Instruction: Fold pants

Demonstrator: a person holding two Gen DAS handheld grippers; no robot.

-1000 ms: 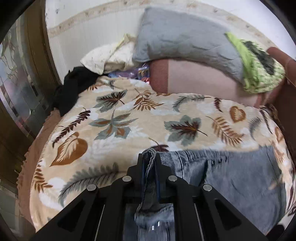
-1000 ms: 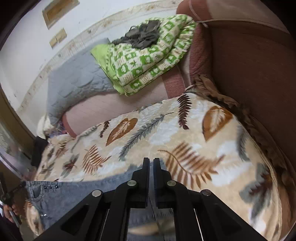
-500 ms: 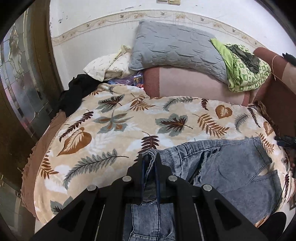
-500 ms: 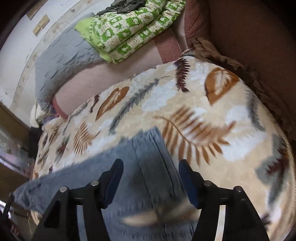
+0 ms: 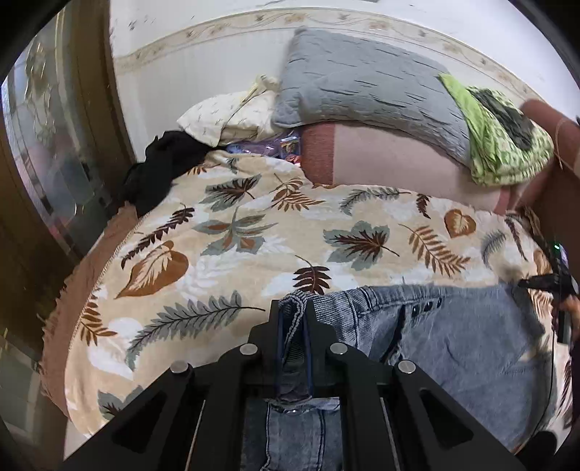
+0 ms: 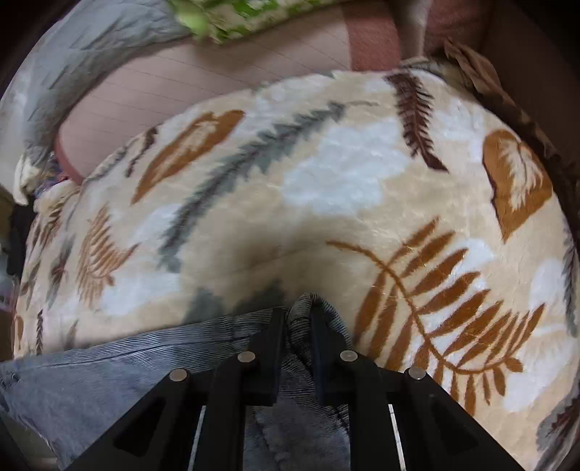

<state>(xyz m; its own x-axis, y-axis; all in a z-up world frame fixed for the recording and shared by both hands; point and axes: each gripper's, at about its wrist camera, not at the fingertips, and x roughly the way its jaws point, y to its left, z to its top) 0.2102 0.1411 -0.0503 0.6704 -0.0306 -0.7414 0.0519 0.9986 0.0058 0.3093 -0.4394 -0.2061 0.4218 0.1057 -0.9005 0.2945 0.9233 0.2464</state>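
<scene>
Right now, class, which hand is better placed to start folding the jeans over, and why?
Left, probably. Its tongs are shut firmly on the jeans at the waistband, while the right tongs are closing on a bunched fold at the other end of the waistband.

My right gripper (image 6: pixel 294 319) is down at the bed now; a second ago it hung above the leaf-print blanket (image 6: pixel 326 174) with its fingers together and nothing between them. Half a second ago its jaws stood wide over the denim. Now they are closing on a bunched fold of the jeans (image 6: pixel 108 380) at the ribbed waistband (image 6: pixel 302 308), and the cloth sits pinched up between the pads. The blanket fills far more of the right wrist view, and the green patterned cloth (image 6: pixel 232 18) has slid to the top edge. In the left wrist view the jeans (image 5: pixel 471 344) lie spread wider across the blanket than half a second ago.
</scene>
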